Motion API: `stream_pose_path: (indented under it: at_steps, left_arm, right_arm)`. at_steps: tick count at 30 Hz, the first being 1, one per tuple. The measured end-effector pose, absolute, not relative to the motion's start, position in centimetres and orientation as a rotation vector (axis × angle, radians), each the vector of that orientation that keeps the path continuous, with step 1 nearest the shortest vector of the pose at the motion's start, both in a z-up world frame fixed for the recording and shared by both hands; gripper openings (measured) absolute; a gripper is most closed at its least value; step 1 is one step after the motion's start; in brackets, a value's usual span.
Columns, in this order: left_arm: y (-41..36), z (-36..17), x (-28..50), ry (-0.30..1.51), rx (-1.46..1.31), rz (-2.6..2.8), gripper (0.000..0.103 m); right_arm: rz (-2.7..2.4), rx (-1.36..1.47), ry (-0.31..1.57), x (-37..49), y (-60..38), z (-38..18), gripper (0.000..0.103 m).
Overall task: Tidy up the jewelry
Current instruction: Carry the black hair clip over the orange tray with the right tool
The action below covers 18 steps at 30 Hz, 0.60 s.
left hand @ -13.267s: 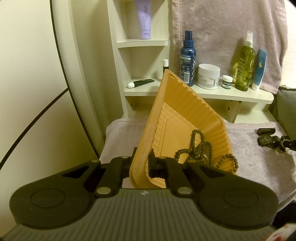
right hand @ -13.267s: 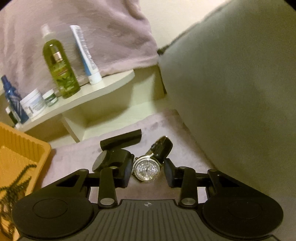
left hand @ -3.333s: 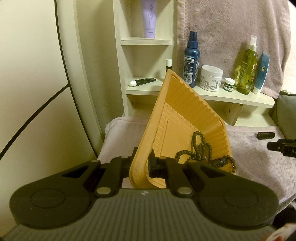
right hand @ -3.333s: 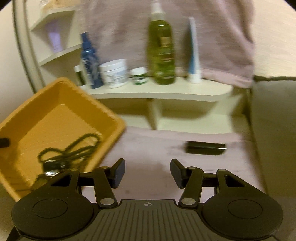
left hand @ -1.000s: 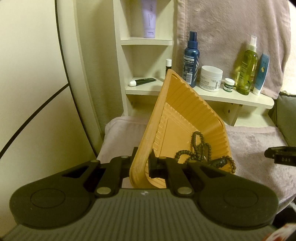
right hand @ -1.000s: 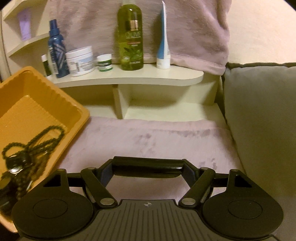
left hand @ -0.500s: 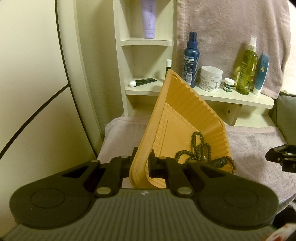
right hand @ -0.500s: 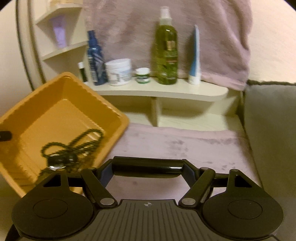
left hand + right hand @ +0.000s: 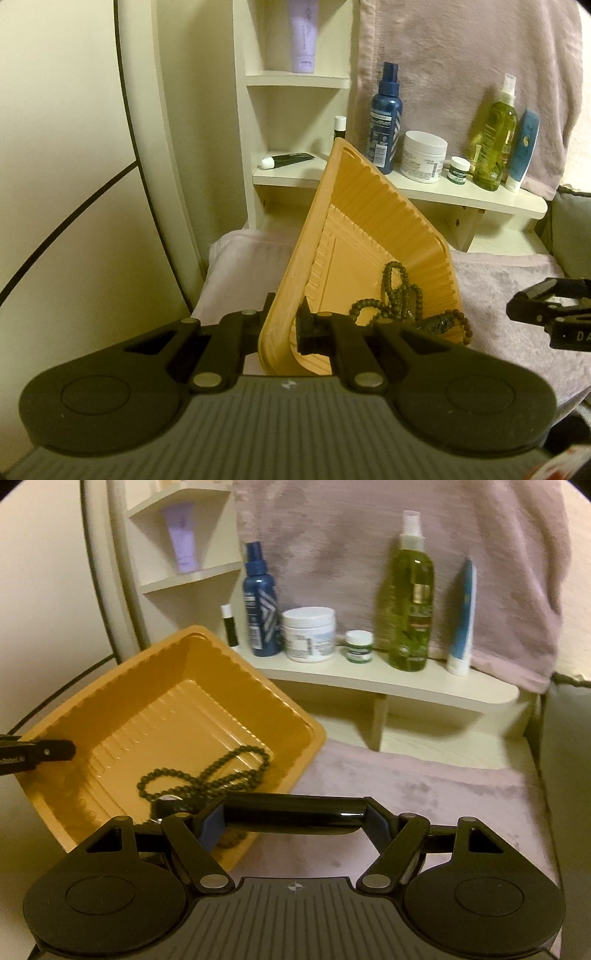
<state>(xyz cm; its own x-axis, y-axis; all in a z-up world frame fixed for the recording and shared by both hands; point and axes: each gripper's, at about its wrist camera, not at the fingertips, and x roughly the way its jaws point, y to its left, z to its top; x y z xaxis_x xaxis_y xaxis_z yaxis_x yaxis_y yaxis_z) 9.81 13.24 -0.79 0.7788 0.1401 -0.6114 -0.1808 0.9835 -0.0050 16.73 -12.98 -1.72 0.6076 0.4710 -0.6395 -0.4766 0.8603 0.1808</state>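
My left gripper (image 9: 282, 325) is shut on the near rim of an orange plastic tray (image 9: 373, 236) and holds it tilted. Dark bead necklaces (image 9: 400, 295) and a watch (image 9: 436, 322) lie in the tray's low corner. My right gripper (image 9: 295, 814) is shut on a glossy black tube-shaped case (image 9: 295, 814), held crosswise between the fingers, above the tray's right edge. In the right wrist view the tray (image 9: 122, 701) sits at the left with the beads (image 9: 207, 771) inside. The right gripper shows in the left wrist view (image 9: 550, 306).
A mauve towel (image 9: 424, 786) covers the surface. A cream shelf (image 9: 388, 686) behind carries a blue spray bottle (image 9: 260, 602), a white jar (image 9: 310, 633), a small green-lidded jar (image 9: 358, 646), a green oil bottle (image 9: 410, 602) and a blue tube (image 9: 461, 620). A grey cushion (image 9: 569, 757) stands at the right.
My right gripper, holding the black case, has swung left toward the tray. The left gripper and the tilted tray have stayed still.
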Motion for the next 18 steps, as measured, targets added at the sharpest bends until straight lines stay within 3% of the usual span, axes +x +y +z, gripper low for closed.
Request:
stream_pose_path:
  at_steps: [18]
  left_arm:
    - [17.2, -2.6, 10.2, 0.690, -0.231, 0.119, 0.008]
  right_arm:
    - [0.701, -0.059, 0.716, 17.5, -7.5, -0.4, 0.076]
